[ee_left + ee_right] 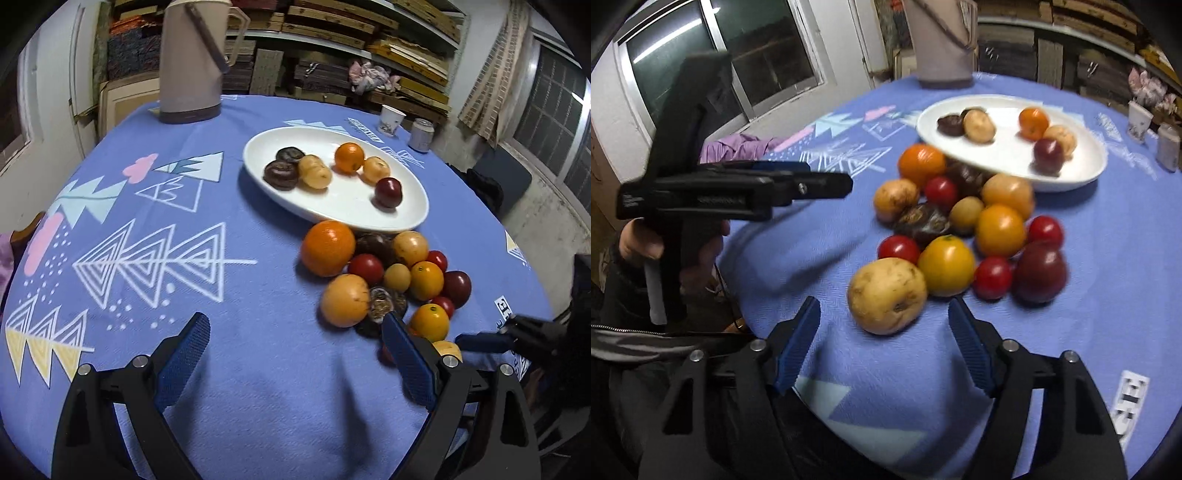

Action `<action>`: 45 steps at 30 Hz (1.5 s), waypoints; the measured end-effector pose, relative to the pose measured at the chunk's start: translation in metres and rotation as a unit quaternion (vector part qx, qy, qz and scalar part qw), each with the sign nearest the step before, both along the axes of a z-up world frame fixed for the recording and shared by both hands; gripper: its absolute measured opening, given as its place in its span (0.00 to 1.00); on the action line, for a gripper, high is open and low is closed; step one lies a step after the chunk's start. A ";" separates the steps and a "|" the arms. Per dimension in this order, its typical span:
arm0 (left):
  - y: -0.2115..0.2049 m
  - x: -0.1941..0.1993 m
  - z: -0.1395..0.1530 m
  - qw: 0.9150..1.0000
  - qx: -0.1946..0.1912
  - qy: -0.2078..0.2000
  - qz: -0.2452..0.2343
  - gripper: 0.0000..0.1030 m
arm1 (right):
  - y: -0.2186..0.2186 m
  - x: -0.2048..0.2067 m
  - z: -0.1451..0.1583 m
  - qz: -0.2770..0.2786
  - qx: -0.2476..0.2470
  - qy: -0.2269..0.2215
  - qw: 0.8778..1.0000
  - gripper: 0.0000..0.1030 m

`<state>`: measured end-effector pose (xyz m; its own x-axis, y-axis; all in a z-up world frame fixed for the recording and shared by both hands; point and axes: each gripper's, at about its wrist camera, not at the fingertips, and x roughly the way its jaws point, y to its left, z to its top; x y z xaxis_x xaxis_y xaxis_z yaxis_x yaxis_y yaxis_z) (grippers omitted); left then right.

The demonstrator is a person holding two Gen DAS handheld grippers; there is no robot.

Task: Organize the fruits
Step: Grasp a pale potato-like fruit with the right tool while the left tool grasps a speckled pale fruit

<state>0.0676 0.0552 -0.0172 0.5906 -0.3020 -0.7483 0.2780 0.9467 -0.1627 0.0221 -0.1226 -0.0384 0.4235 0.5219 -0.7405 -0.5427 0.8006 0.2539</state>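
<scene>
Spread wide and grasping nothing, the left gripper point(295, 332) has its fingers point(404, 354) low over the blue patterned surface point(258, 369), the right-hand one overlapping the near edge of the fruit pile point(384, 280). Beyond that pile, touching its far side, sits the white oval plate point(343, 214) with six fruits already on it. The right gripper point(884, 321) is likewise released, a pale yellow fruit point(886, 295) lying just past the gap between its fingers, with a yellow tomato point(945, 266) touching it behind.
</scene>
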 end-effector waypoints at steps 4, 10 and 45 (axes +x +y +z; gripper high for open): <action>0.003 0.002 -0.002 1.000 -0.007 0.009 0.003 0.92 | 0.015 0.008 -0.015 -0.004 -0.021 0.014 1.000 0.43; -0.010 0.004 -0.010 1.000 -0.008 0.023 -0.016 0.92 | 0.005 0.009 -0.013 -0.006 0.001 0.019 1.000 0.42; -0.023 0.034 -0.033 0.999 -0.007 0.019 -0.039 0.40 | -0.021 -0.004 -0.011 -0.004 0.014 0.017 1.000 0.42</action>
